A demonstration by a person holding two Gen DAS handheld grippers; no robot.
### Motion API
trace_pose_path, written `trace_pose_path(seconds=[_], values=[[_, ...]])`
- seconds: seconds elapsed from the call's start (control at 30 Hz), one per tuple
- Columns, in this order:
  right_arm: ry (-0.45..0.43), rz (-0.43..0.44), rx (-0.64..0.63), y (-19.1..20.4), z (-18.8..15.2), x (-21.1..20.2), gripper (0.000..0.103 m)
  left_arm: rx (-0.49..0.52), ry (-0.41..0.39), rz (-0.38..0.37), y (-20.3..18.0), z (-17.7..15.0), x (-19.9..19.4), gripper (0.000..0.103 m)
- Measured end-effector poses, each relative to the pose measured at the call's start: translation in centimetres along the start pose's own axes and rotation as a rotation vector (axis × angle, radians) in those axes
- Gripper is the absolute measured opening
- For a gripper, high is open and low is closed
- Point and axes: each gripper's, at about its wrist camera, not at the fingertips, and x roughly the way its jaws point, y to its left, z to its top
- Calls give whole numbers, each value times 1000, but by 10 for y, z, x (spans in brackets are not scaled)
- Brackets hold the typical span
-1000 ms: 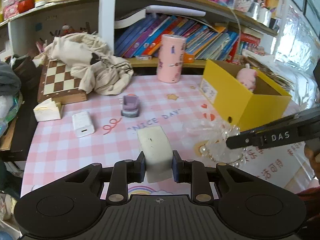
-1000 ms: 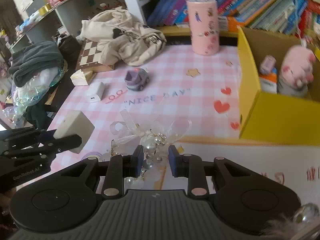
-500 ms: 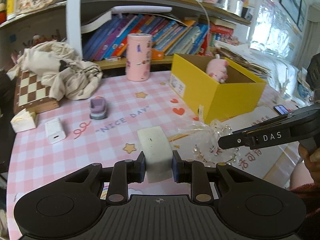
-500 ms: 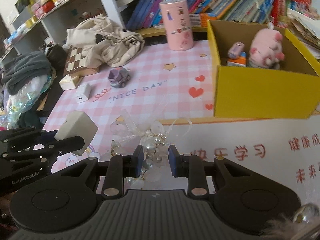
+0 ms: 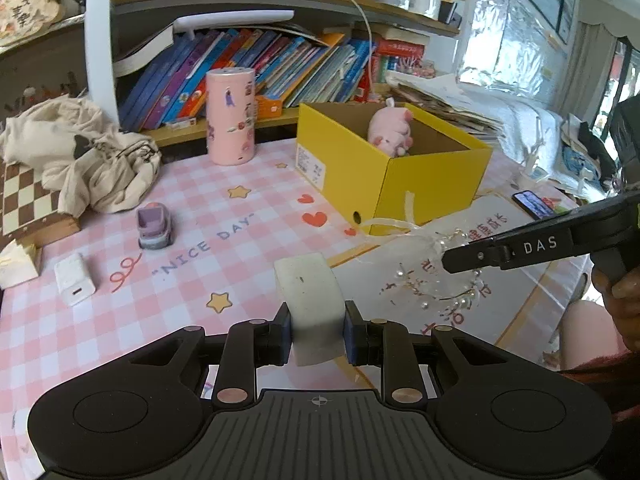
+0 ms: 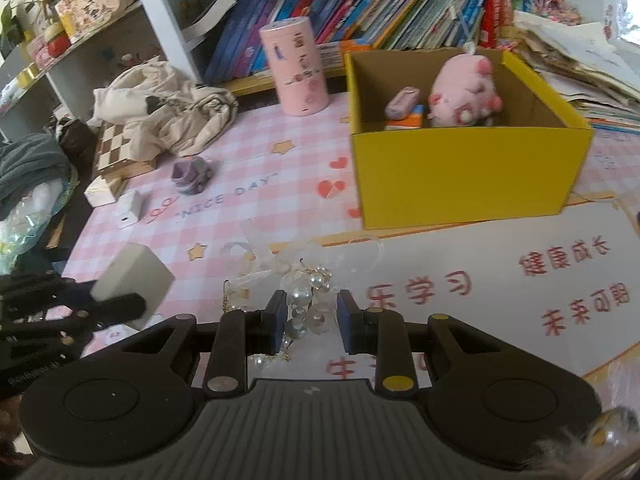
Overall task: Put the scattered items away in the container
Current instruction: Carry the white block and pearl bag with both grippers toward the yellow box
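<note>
Left gripper [image 5: 316, 330] pinches a whitish block [image 5: 310, 300] across its short width, near end between the pads. Long axis runs straight out along the fingers, toward the table's far side. Looks light and rigid with flat sides, so the side clamp should hold; a foam-like give can't be ruled out.

Right gripper [image 6: 312, 320] is closed on a pearl-and-ribbon hairpiece [image 6: 302, 280], pinched at the bead cluster; sheer ribbon and loose bead strands trail forward and sideways. Judging by looks: near weightless, floppy, beads slippery, strands likely to snag. Best hold is the dense knot, not the ribbon.

Both items are carried above the pink check mat [image 5: 120, 320], short of the yellow box [image 6: 460, 172].

On the mat farther out: white charger [image 5: 75, 279], purple toy car [image 5: 154, 222]. Box holds a pink plush [image 6: 460, 94] already.
</note>
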Motion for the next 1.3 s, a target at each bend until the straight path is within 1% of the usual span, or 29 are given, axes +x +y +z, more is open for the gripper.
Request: trace_pose_path(seconds=[0.13,0.43,0.63,0.77,0.9,1.07,1.3], values=[[1,-25,22,-8,-7,-5,25,17,-3,-32,-6,5,0,24],[-5,-70,35,-12,-21,-15,25,92,40,-144,-33,8,19,24],[-4,-106,89,-27,-29,-22,25,152,57,-212,-53,11,30,24],[-9,-119,103,-33,-31,-26,25,160,53,-222,-59,14,34,24],[-9,-144,80,-39,-31,-29,25,154,52,-234,-67,19,41,23],[-11,-152,59,-51,-27,-32,25,168,52,-250,-81,27,50,23],[5,-150,45,-77,-20,-33,25,137,50,-222,-95,39,65,23]])
